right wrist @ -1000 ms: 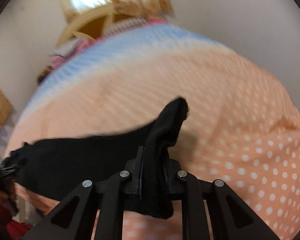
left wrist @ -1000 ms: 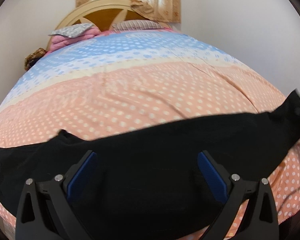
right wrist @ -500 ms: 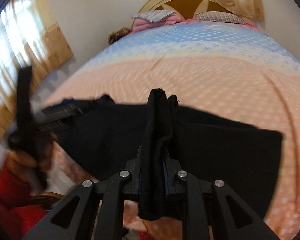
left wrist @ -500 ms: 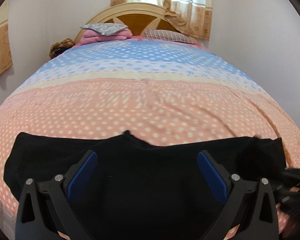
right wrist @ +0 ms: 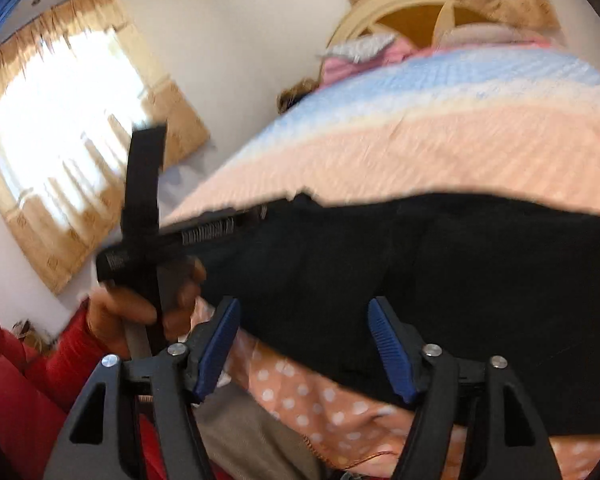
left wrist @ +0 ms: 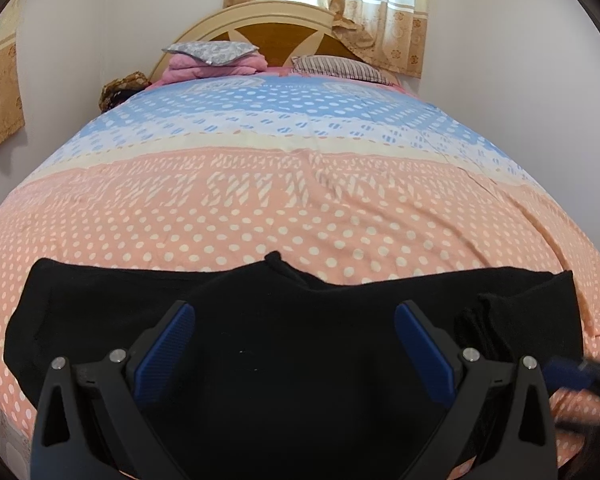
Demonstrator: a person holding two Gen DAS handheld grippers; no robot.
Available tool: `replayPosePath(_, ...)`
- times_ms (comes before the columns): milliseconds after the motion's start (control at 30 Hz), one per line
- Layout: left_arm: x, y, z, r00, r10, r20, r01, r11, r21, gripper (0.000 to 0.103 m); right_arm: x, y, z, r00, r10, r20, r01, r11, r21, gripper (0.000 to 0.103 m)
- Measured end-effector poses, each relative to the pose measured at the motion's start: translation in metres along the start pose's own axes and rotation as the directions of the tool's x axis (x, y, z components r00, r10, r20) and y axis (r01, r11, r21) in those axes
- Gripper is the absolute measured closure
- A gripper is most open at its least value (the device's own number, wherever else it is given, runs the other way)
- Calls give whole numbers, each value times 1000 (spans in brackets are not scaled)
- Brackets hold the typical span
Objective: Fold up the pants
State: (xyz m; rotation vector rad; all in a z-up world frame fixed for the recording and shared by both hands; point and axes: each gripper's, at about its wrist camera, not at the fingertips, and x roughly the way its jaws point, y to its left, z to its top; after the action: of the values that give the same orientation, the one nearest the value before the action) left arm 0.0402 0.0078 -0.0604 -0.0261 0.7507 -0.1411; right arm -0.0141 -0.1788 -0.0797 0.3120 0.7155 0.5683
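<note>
Bed (left wrist: pixel 300 208): dotted peach-and-blue cover, bare from the pants up to the pillows (left wrist: pixel 332 66) at the headboard edge.
Pants (left wrist: pixel 284 344): black, spread flat across the bed's near edge, a bunched fold toward the right corner.
Left gripper (left wrist: pixel 294 350): over the pants' middle; fingers (left wrist: pixel 168 348) spread wide, gripping nothing.
Right gripper (right wrist: pixel 304 348): at the near edge; fingers (right wrist: pixel 388 352) apart, empty.

Right hand-held gripper (right wrist: pixel 304 344) apparently released pants (right wrist: pixel 460 272).
</note>
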Motion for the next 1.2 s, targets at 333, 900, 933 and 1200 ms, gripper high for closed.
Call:
replayPosePath(333,-4,-19,-3,1000,-13,-5,13,998,55,0,36,-31,7,993,-94,-76,97,995,40,95)
replayPosePath(900,-9,-95,-3,987,-157,35,146,965,219,1,-91,-83,17,909,-380,170,346,917,198,95)
replayPosePath(933,-8,-103,-4,985,-170,33,158,961,227,2,-92,-89,16,899,-411,149,380,903,201,95)
replayPosePath(1200,26,-125,-34,987,-134,-88,152,955,256,20,-66,-140,1,890,-453,55,413,850,328,95)
